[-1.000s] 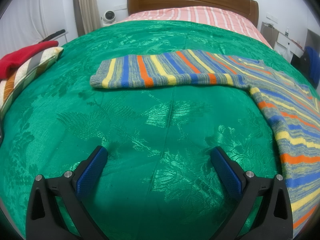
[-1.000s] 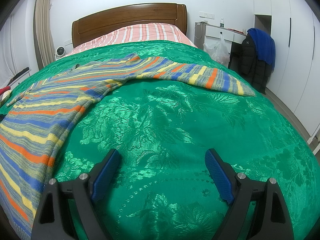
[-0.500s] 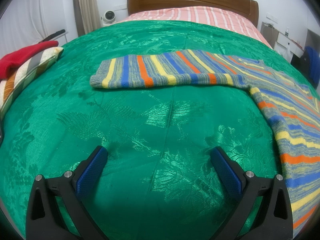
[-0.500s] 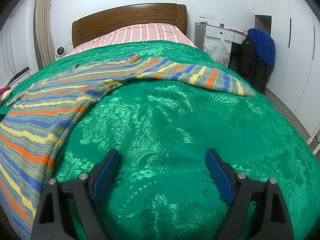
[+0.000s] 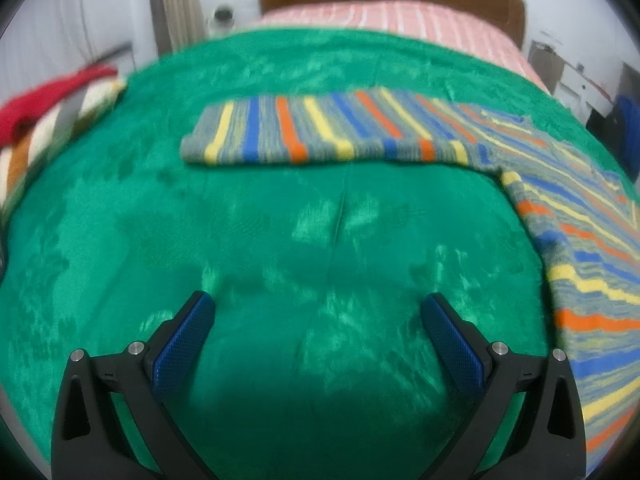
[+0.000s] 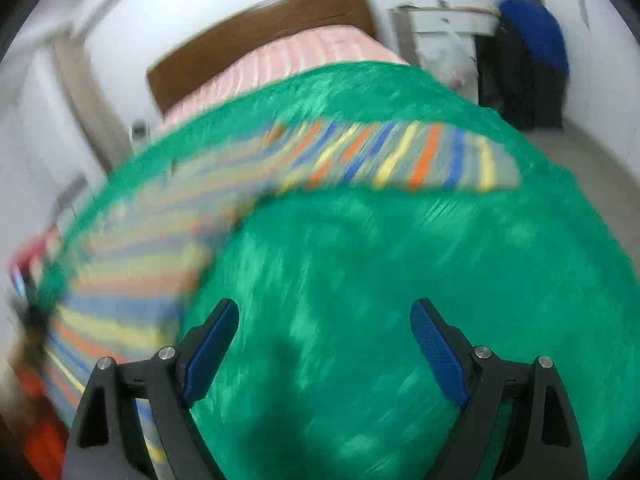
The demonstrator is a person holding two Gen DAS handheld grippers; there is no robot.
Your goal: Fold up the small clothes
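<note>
Both jaw sets are spread wide, nothing held — striped sweater lies flat on the green bedspread, one sleeve ahead of the left gripper, the other ahead of the right gripper. Each cuff is best pinched at its edge, then folded inward across the body — kept low so the knit isn't dragged.

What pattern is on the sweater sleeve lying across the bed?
Stripes of yellow, blue and orange on grey-green knit, on the sweater sleeve; clearest in the left wrist view.

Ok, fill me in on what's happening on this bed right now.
A person holds a gripper in each hand above a green bedspread. A striped sweater lies spread flat on it, sleeves out to both sides, not yet folded. The left gripper and the right gripper are both open and empty, touching nothing. The right wrist view is heavily blurred.
</note>
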